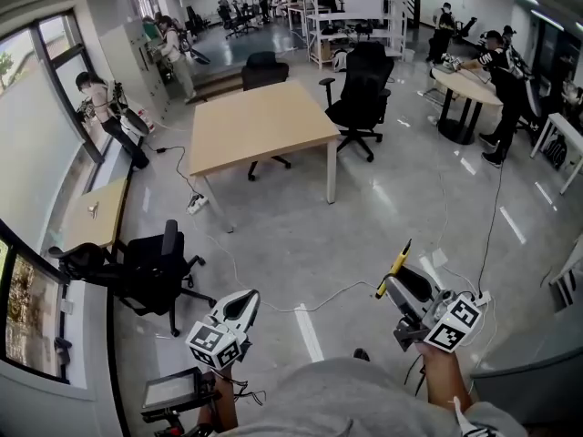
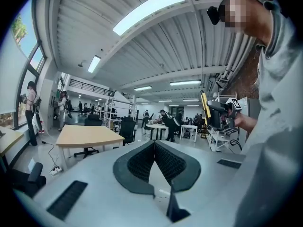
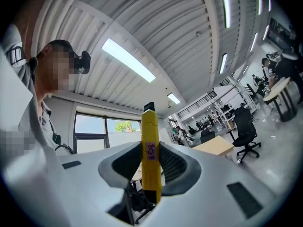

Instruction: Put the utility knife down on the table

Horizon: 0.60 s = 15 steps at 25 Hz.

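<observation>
- Knife (image 3: 150, 145): yellow, standing up between the jaws of the right gripper (image 1: 393, 285), which is squeezed tight on it.
- The right gripper holds the knife up in the air over the grey floor (image 1: 364, 235), tip pointing away from the person.
- The left gripper (image 1: 246, 303) is beside it, also over the floor, jaws pressed together with nothing in them.
- A black chair (image 1: 150, 267) stands off to the left.
- The wooden worktop (image 1: 260, 126) is far ahead, well apart from both grippers.
</observation>
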Each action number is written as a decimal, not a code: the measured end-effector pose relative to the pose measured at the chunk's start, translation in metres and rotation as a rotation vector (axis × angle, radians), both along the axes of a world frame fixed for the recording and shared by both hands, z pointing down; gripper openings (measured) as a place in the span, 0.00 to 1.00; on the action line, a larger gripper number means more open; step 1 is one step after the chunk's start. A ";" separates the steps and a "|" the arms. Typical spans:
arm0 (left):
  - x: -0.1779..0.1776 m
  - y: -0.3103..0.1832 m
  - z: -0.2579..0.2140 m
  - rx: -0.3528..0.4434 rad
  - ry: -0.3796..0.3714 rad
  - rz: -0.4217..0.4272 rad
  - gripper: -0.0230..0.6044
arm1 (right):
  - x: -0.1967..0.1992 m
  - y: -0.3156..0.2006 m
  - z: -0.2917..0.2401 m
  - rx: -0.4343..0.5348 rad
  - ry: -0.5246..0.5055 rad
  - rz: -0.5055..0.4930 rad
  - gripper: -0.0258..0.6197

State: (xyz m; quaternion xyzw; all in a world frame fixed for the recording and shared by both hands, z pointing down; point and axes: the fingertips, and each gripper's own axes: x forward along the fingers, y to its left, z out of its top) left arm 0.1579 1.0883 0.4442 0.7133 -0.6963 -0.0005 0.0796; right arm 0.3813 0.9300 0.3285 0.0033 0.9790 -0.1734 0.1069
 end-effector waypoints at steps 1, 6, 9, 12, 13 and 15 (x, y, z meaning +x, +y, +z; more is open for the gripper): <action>0.000 0.003 0.000 0.005 0.000 0.003 0.05 | 0.000 0.004 -0.001 0.004 -0.001 0.003 0.22; -0.001 0.008 -0.001 0.020 0.003 0.018 0.05 | -0.002 0.012 -0.003 0.016 0.001 0.019 0.22; 0.001 0.010 0.003 0.016 0.009 0.025 0.05 | -0.002 0.013 0.000 0.011 0.011 0.022 0.22; 0.004 0.005 0.003 0.014 0.010 0.035 0.05 | 0.000 0.010 0.003 0.002 0.016 0.029 0.22; 0.005 0.002 0.002 0.012 0.010 0.039 0.05 | 0.001 0.009 0.003 0.000 0.015 0.031 0.22; 0.006 -0.002 0.002 0.006 0.010 0.045 0.05 | 0.003 0.005 0.002 -0.004 0.013 0.035 0.22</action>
